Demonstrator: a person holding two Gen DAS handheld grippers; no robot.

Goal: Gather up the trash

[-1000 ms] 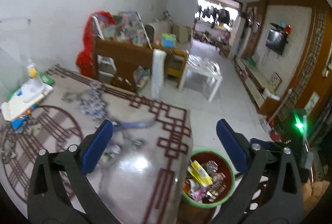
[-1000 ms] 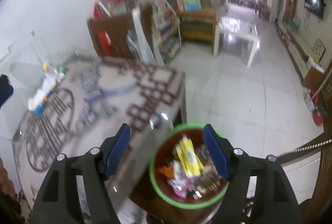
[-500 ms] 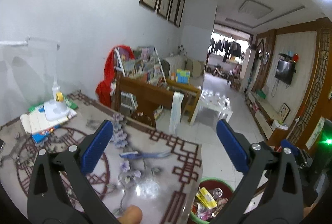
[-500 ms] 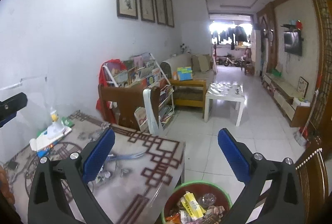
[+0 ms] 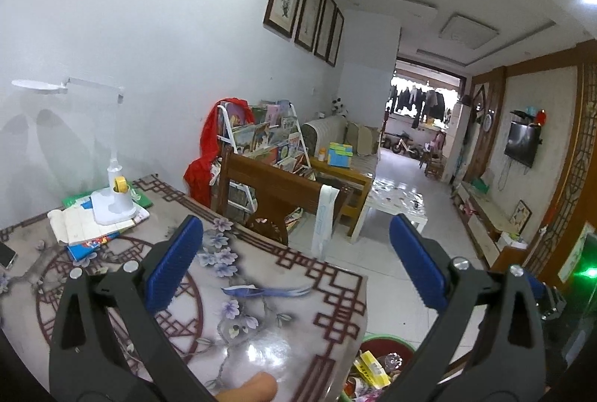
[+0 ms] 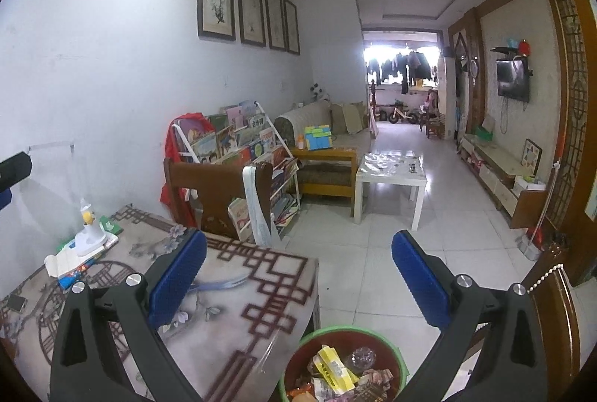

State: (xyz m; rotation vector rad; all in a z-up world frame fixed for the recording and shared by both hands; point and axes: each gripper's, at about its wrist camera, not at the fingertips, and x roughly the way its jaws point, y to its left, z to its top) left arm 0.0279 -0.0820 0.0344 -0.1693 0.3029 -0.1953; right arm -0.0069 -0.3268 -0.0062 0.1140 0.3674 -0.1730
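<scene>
The trash bin [image 6: 324,333], green-rimmed and dark red inside, stands on the floor by the table corner and holds a yellow wrapper [image 6: 332,366] and other packets. It also shows at the bottom of the left wrist view, bin [image 5: 388,339]. My right gripper [image 6: 298,245] hangs above and behind the bin, open wide, with nothing between its blue pads. My left gripper [image 5: 294,234] is over the patterned table [image 5: 261,327], also open and empty. A thin blue strip [image 5: 266,290] shows on the cloth; I cannot tell whether it is loose or printed.
A white desk lamp [image 5: 112,204] stands on books at the table's far left, with a phone [image 5: 7,254] near the left edge. Behind the table are a wooden chair [image 5: 268,193], a book rack [image 6: 238,137] and a white side table [image 6: 391,174]. A fingertip [image 5: 250,389] pokes in below.
Both grippers have risen and tilted up, so the bin and table slid to the bottom of each view. The right jaws have spread wider than one second ago.
</scene>
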